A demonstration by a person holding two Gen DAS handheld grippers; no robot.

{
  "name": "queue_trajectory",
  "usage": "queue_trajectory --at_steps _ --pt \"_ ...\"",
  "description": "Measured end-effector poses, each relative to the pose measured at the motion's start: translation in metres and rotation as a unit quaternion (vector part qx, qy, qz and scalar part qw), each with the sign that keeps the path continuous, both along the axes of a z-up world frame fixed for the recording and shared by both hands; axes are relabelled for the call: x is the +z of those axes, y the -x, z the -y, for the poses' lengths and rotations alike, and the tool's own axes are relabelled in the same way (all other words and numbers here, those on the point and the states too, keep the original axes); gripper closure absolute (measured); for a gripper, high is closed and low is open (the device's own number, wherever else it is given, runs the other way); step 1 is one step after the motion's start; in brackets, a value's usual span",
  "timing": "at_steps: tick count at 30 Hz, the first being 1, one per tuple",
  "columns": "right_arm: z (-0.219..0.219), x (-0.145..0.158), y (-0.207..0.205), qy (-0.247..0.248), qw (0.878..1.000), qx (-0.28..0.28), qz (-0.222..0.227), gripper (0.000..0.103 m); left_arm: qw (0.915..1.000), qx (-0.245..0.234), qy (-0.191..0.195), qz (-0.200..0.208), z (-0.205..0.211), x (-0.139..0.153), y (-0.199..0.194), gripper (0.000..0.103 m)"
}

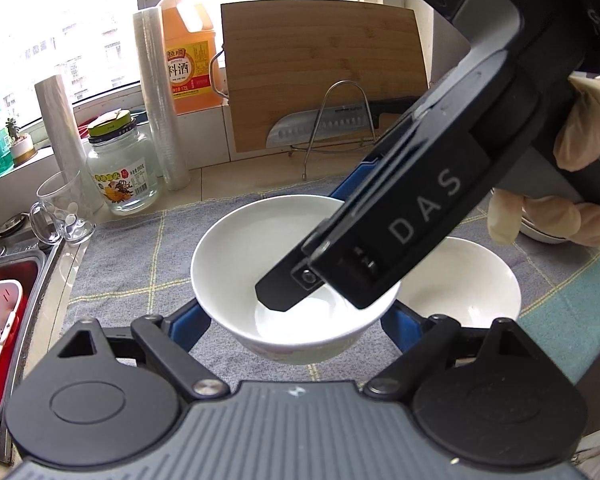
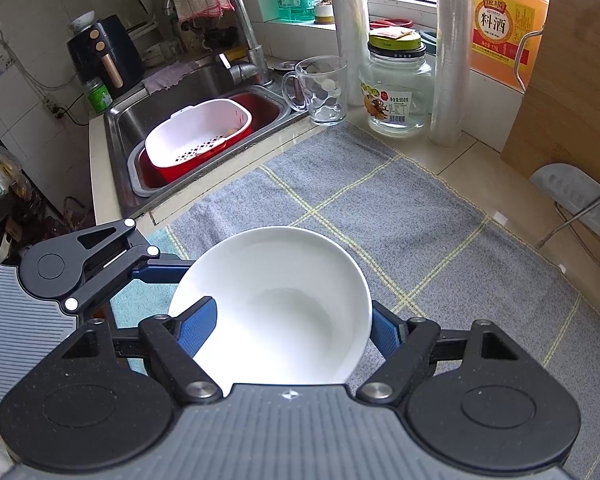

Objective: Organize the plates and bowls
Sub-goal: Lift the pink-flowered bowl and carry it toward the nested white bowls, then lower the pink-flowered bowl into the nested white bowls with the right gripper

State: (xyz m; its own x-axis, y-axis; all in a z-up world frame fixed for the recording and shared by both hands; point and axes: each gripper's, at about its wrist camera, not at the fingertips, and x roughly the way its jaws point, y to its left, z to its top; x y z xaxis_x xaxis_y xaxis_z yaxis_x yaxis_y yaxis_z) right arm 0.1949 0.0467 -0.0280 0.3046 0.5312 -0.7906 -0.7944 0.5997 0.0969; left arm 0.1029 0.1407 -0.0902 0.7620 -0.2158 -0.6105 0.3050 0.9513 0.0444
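A white bowl (image 1: 260,264) sits on the grey checked cloth (image 1: 140,264), between the spread blue fingers of my left gripper (image 1: 296,332). A second white bowl (image 1: 472,280) sits beside it on the right. My right gripper (image 1: 288,292) reaches down from the upper right, one finger inside the first bowl. In the right wrist view that bowl (image 2: 276,304) fills the space between my right gripper's (image 2: 296,328) blue fingers (image 2: 198,328), one inside the rim, one outside. The left gripper (image 2: 80,268) shows at the left edge.
A sink (image 2: 188,92) with a red-and-white colander basket (image 2: 198,136) lies left of the cloth. A glass mug (image 2: 324,88), jar (image 2: 396,88), film rolls (image 2: 452,52), wine jug (image 1: 188,48), cutting board (image 1: 324,68) and knife on a rack (image 1: 324,128) line the back.
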Motion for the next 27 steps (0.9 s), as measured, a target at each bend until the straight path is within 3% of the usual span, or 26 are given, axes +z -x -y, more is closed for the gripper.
queue_trajectory --at_steps 10,27 --pt "0.037 0.009 0.021 0.005 1.0 -0.011 0.001 0.019 0.9996 -0.026 0.001 0.011 0.03 0.014 0.018 0.012" --pt "0.083 0.008 0.034 0.01 0.998 -0.058 0.004 0.019 0.997 -0.077 0.005 0.007 0.067 0.01 0.015 0.012"
